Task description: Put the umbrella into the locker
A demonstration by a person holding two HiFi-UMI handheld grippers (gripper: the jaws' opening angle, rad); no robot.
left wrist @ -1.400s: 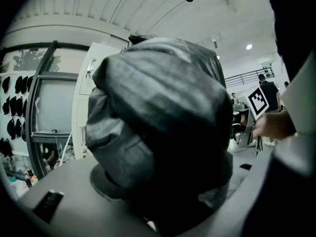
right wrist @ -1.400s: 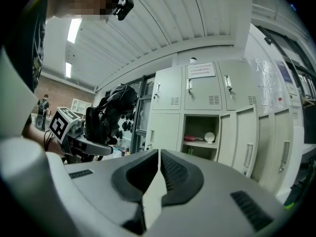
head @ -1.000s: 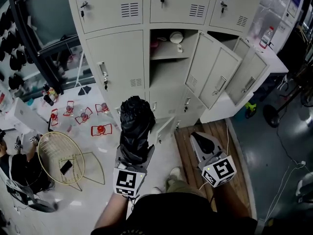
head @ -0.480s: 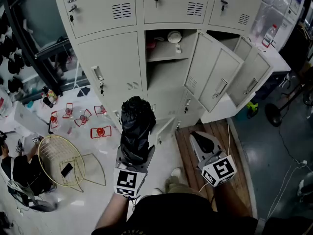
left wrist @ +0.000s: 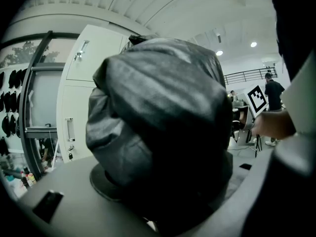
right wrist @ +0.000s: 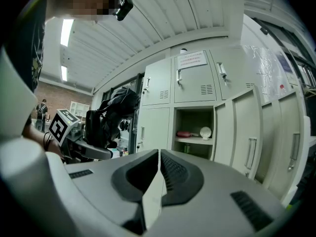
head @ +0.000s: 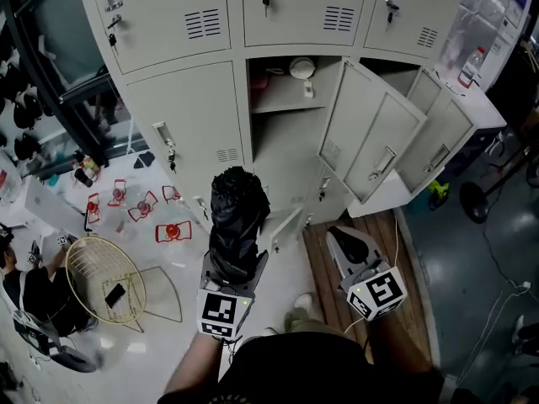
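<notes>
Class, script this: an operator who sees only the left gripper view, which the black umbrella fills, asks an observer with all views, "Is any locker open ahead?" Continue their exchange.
Observer: Yes. In the head view, beyond the umbrella, the middle locker stands open, its door swung out to the right.
Operator: Is anything inside?
Observer: A shelf near its top carries a white round object and a pinkish one.
Operator: Is the right tool free?
Observer: The right tool has its jaws together with nothing between them.
</notes>
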